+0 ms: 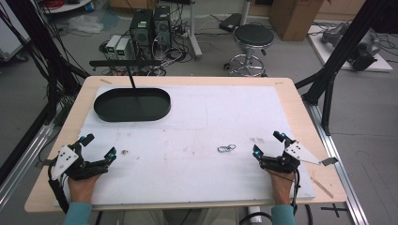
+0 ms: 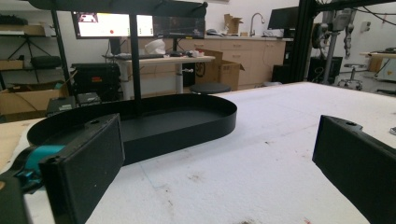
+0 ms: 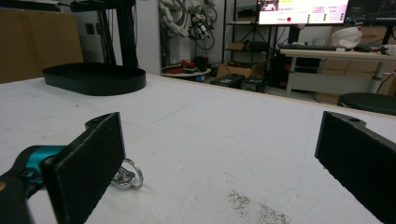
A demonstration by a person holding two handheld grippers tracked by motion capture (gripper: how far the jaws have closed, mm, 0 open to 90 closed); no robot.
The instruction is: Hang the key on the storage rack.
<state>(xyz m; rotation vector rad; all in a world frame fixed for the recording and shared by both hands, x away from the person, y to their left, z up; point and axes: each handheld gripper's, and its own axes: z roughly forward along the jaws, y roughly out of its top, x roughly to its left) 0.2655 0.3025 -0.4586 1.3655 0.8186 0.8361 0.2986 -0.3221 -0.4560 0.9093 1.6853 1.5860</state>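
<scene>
White sheeting (image 1: 197, 136) covers the wooden desk (image 1: 300, 101), where a person's two hands rest at the near edge, each holding a hand-held gripper. Seen from the high view, the left hand-held gripper (image 1: 97, 149) lies at about 8 o'clock on the sheet, its jaws released and spread wide with nothing between them. The right hand-held gripper (image 1: 267, 143) lies at about 4 o'clock, likewise released, jaws apart and bare.

A small metal clip (image 1: 226, 148) with a ring lies flat on the sheet, at roughly 5 o'clock from the desk's centre and at 9 o'clock from the right hand-held gripper, near its tips but apart from them. In the right gripper view, the clip (image 3: 127, 177) shows just behind the left-side jaw, outside the gap, untouched.

A black oval tray (image 1: 131, 104) sits at about 10 o'clock on the desk, with a thin black post (image 1: 133, 84) rising from it to a crossbar. In the left gripper view, the tray (image 2: 187, 123) stands straight ahead at 12 o'clock, well apart from the open jaws.

A tiny dark speck (image 1: 125, 152) lies on the sheet just beside the left hand-held gripper, at its 3 o'clock; what it is cannot be told. A round black stool (image 1: 253, 36) stands on the floor beyond the desk.
</scene>
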